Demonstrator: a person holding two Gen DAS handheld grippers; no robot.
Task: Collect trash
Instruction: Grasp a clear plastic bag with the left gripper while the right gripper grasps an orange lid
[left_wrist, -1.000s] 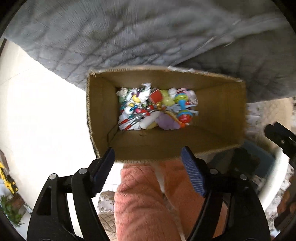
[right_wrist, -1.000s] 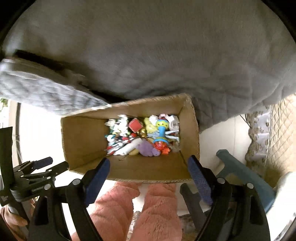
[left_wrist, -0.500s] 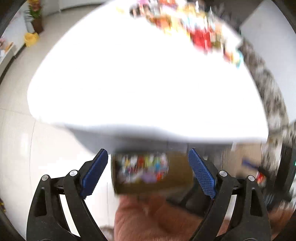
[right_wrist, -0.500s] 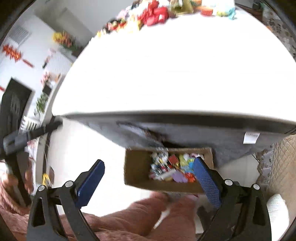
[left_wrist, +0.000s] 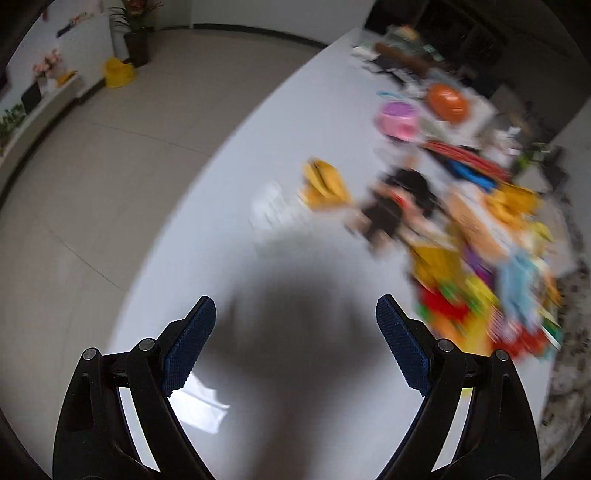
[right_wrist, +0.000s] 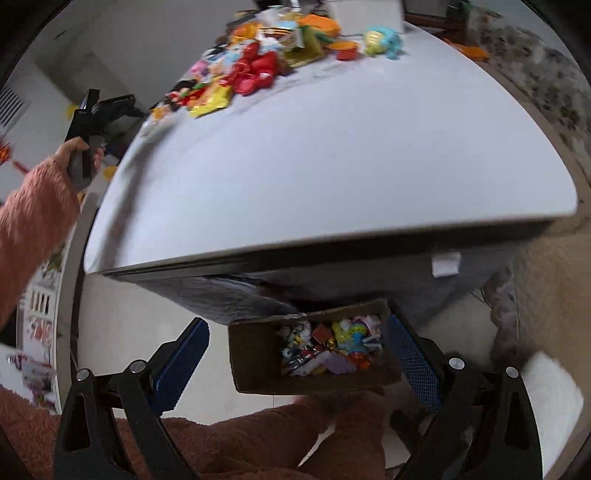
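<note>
two sets of tongs, both spread wide with nothing between the pads, and their jaws have just been opening. the left tongs (left_wrist: 295, 343) hang over the bare near part of the white table (left_wrist: 229, 177); the right tongs (right_wrist: 295, 365) point down past the table's edge at the cardboard box (right_wrist: 258, 358) on the floor, which already holds a heap of small colourful bits.

the step in hand looks like going for the next piece. to do it well, i'd pick one item at the near edge of the litter pile (left_wrist: 480, 236) rather than digging into the middle, and settle the hand before closing, since the left view is badly smeared. a flat wrapper wants the pads low and closing across a raised edge.

the pile lies ahead and to the right of the left tongs, well apart from them. a yellow piece (left_wrist: 325, 181) and a pale scrap beside it sit nearest. in the right view the pile is at the table's far end.
</note>
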